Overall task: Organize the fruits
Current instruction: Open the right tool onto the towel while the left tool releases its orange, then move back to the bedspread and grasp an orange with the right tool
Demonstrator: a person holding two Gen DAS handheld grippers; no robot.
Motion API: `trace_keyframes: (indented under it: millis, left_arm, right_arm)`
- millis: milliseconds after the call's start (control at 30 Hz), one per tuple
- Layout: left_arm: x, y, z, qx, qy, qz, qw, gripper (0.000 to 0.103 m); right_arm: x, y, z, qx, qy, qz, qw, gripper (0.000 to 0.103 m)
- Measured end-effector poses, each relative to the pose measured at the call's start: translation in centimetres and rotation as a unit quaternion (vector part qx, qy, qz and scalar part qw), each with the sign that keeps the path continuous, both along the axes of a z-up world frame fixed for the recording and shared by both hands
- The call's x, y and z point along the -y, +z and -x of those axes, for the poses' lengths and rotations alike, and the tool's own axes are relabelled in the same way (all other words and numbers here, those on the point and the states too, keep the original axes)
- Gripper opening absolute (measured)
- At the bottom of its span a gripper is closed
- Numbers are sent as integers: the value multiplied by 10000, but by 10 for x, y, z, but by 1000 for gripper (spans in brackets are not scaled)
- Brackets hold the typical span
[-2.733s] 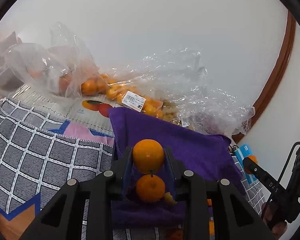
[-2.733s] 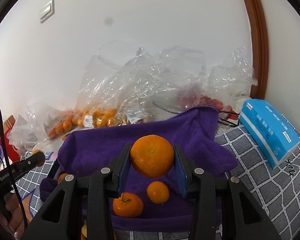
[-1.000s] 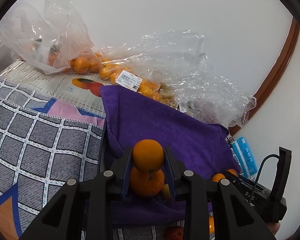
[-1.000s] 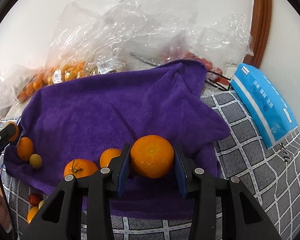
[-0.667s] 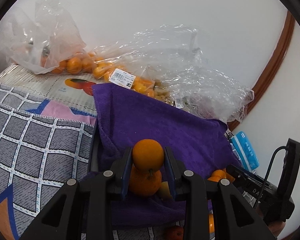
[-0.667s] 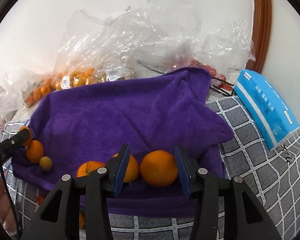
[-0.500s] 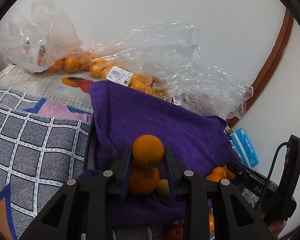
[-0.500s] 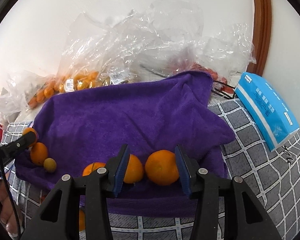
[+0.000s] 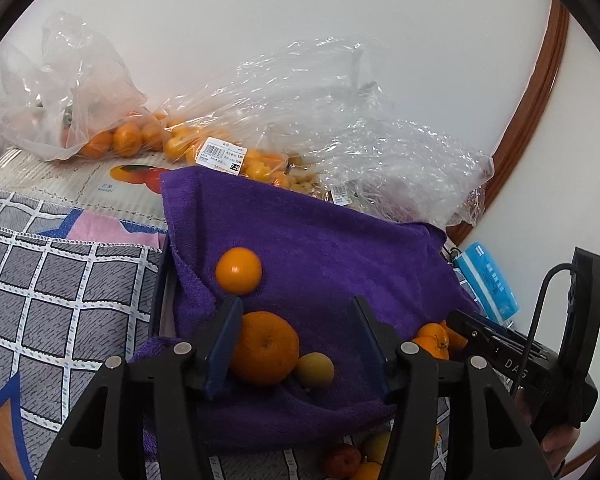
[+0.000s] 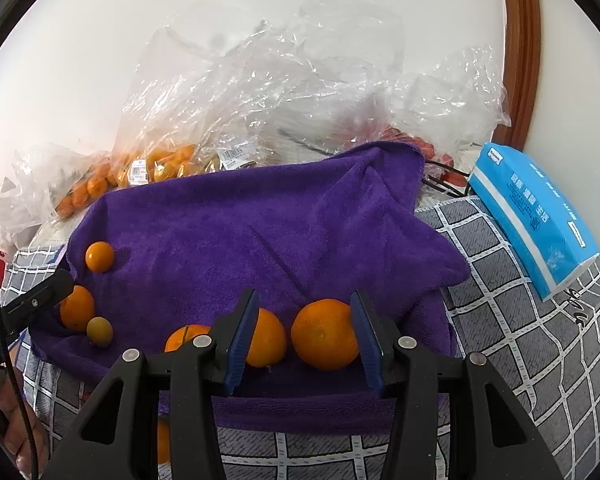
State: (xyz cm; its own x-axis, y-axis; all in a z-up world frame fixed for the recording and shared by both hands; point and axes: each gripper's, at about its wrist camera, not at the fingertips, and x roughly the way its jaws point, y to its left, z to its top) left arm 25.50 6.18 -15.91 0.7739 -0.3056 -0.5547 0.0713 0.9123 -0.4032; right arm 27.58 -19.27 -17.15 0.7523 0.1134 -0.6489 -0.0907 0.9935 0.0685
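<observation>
Oranges [image 10: 325, 334] lie on purple towel [image 10: 260, 220]; bagged oranges [image 9: 128, 142] behind; each hand-held gripper [image 9: 296, 340] [image 10: 303, 334] gapes wide.

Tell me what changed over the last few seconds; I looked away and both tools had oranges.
Both let go. The left tool opened, leaving its small orange on the purple towel, beyond the big orange. The right tool had opened earlier, setting its orange on the towel's near edge. Bags and blue tissue pack are unmoved.

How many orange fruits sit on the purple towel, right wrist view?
5: right orange and middle orange between the open right tool fingers; half-hidden orange left of them; left-edge orange; small orange behind it. Others may be hidden.
</observation>
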Motion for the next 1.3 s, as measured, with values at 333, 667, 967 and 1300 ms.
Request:
trace_keyframes:
  millis: [333,667,967,1300]
  left_arm:
    - [-9,4,6,78,346,-12,9994,53]
    - [-14,38,23,371,399,-149,9984,53]
    - [-26,38,46,-215,539,-582,9966,53]
    - [-59,13,82,-645,721,-722,9927,53]
  right_arm:
    - [-7,11,13,397,107,17,9992,48]
    - [-26,36,44,618,351,4,9975,48]
    - [-41,33,76,469,355,115,9982,48]
    - [-65,5,91,-78,710,-114,9974,48]
